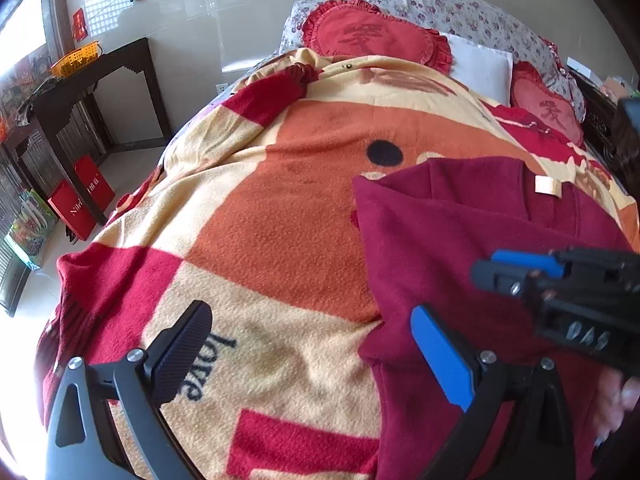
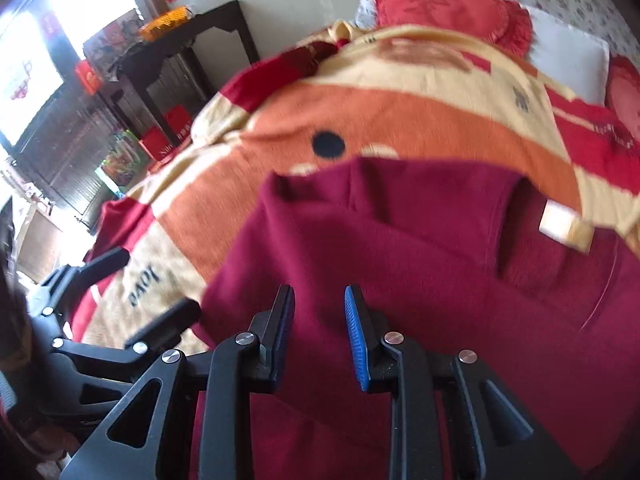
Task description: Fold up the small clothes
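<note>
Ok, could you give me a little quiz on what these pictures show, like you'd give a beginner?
1. True or false: the left gripper is clamped on the maroon garment.
2. Which word is printed on the blanket? A love, B home, C baby.
3. What small pale thing sits at the garment's neckline?

Key:
1. False. Its jaws stand wide open and hold nothing.
2. A.
3. A label.

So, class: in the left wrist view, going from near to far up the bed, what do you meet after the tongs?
Left tongs → the word "love" on the blanket → black dot → red heart cushion → floral pillow.
</note>
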Tool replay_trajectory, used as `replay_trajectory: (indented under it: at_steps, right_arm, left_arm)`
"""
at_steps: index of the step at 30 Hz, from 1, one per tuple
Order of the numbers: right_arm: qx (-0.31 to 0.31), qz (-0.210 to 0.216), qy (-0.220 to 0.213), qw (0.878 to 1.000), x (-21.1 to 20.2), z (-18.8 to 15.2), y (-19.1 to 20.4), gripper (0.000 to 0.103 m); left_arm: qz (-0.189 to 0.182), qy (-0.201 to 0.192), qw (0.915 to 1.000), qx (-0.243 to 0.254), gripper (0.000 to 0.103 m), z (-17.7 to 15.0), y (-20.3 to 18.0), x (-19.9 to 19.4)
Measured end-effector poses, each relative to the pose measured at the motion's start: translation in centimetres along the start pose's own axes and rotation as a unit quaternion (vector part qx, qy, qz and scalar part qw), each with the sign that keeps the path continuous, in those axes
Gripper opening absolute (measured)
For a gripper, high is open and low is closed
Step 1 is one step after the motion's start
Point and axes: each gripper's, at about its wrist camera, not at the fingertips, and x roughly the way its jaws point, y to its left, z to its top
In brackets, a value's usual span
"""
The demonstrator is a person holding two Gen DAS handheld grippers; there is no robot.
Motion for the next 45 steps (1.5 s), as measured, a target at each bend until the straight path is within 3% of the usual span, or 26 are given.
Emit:
replay_trajectory:
  at_steps: [5, 9, 13, 16, 18, 22, 24, 27, 29, 31, 34, 35, 36, 38, 42, 45]
  right_arm:
    - [0.027, -0.005, 0.018, 0.999, 3.0, -0.9, -0.7, 0.007]
    - [0.032, -0.003, 0.011, 0.999, 2.6, -0.4, -1.1, 0.007]
    - [0.039, -0.042, -0.026, 0.998, 0.8, 0.0, -2.0, 0.007]
    - [0.047, -0.086, -0.004, 0.995, 2.4, -0.2, -3.1, 0.007]
    - [0.045, -0.082, -0.009, 0.996, 3.0, -0.2, -3.5, 0.007]
    - [0.044, -0.076, -0.01, 0.996, 0.8, -0.5, -3.2, 0.007]
    - [0.054, -0.084, -0.034, 0.994, -2.0, -1.6, -3.9, 0.013]
    - [0.079, -0.148, -0.075, 0.983, -6.6, -4.1, -6.5, 0.027]
    - [0.099, -0.207, -0.09, 0.969, -9.1, -5.9, -9.0, 0.03]
    - [0.134, -0.264, -0.078, 0.952, -10.3, -7.4, -12.2, 0.031]
    - [0.189, -0.285, -0.045, 0.939, -10.2, -8.8, -16.0, 0.031]
    - [0.205, -0.277, -0.031, 0.938, -9.9, -9.3, -17.2, 0.029]
    - [0.213, -0.264, -0.022, 0.94, -9.6, -9.7, -18.0, 0.014]
    - [0.207, -0.233, -0.034, 0.95, -10.0, -9.9, -18.3, 0.0]
    - [0.188, -0.248, -0.057, 0.949, -11.4, -9.7, -18.3, 0.0]
    - [0.185, -0.266, -0.049, 0.945, -9.9, -9.3, -18.7, 0.0]
  left_arm:
    - [0.007, 0.027, 0.9996, 0.001, 0.102, -0.2, -0.1, 2.6]
    - [-0.015, 0.04, 0.999, -0.017, 0.103, -0.6, 0.9, 3.5]
    - [-0.021, 0.037, 0.999, -0.016, 0.103, -0.8, 1.4, 3.1]
    - [-0.019, 0.035, 0.9991, -0.015, 0.103, -1.2, 1.4, 3.0]
    - [-0.015, 0.036, 0.9991, -0.018, 0.103, -1.3, 1.2, 3.2]
    - [-0.005, 0.03, 0.9995, -0.005, 0.103, -1.1, 0.9, 2.5]
    - [0.001, 0.021, 0.9998, 0.002, 0.102, -0.9, 0.6, 1.7]
    - [0.004, 0.003, 1.0, 0.008, 0.102, -0.7, 0.1, 0.5]
    - [-0.001, -0.005, 1.0, 0.008, 0.102, -0.4, -0.4, 0.0]
    - [-0.003, -0.006, 0.9999, 0.01, 0.102, -0.1, -1.0, -0.1]
    - [-0.004, 0.001, 0.9999, 0.013, 0.102, 0.0, -2.0, 0.1]
    - [-0.003, 0.005, 0.9998, 0.017, 0.102, -0.1, -2.3, 0.3]
    - [-0.002, 0.008, 0.9997, 0.021, 0.102, -0.2, -2.6, 0.4]
    - [0.006, 0.013, 0.9993, 0.033, 0.102, -0.5, -3.0, 0.7]
    - [0.014, 0.018, 0.999, 0.037, 0.102, -0.8, -3.1, 1.2]
    - [0.018, 0.022, 0.9989, 0.036, 0.102, -0.9, -3.2, 1.2]
